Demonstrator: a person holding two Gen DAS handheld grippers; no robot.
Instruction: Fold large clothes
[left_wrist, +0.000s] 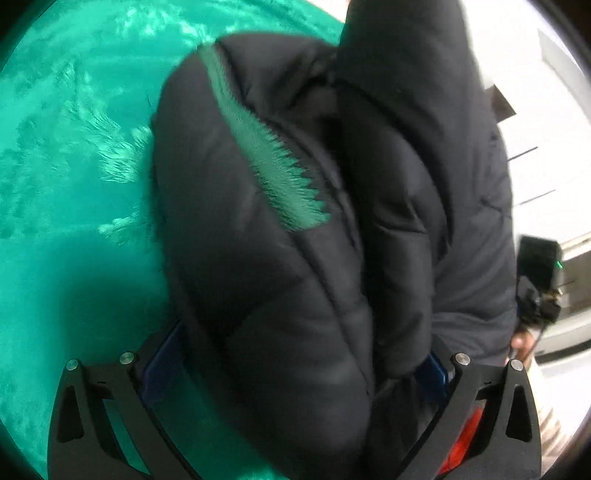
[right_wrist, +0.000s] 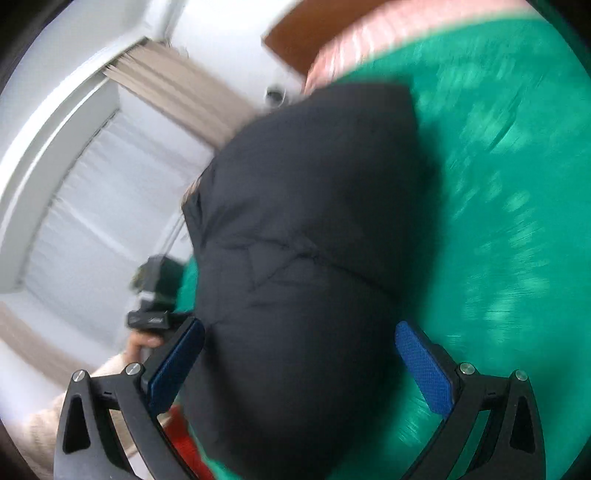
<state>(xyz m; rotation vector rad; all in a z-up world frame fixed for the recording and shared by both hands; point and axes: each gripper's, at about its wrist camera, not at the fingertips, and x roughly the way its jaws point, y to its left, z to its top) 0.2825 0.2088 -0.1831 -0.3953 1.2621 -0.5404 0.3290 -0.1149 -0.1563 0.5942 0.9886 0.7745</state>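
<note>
One black puffer jacket (left_wrist: 295, 229) and two grippers show, all over a green fuzzy cover (left_wrist: 74, 166). The jacket is quilted, bunched into a thick folded bundle with a strip of green showing through a gap between its folds, and it sits between the spread fingers of the left gripper (left_wrist: 295, 369) and likewise between the wide-set blue pads of the right gripper (right_wrist: 299, 365), though whether either set of pads presses the cloth I cannot tell. Bare cover lies open beside the bundle in both views, while the cover's edge, a curtain (right_wrist: 173, 92) and a white wall lie on its other side.
</note>
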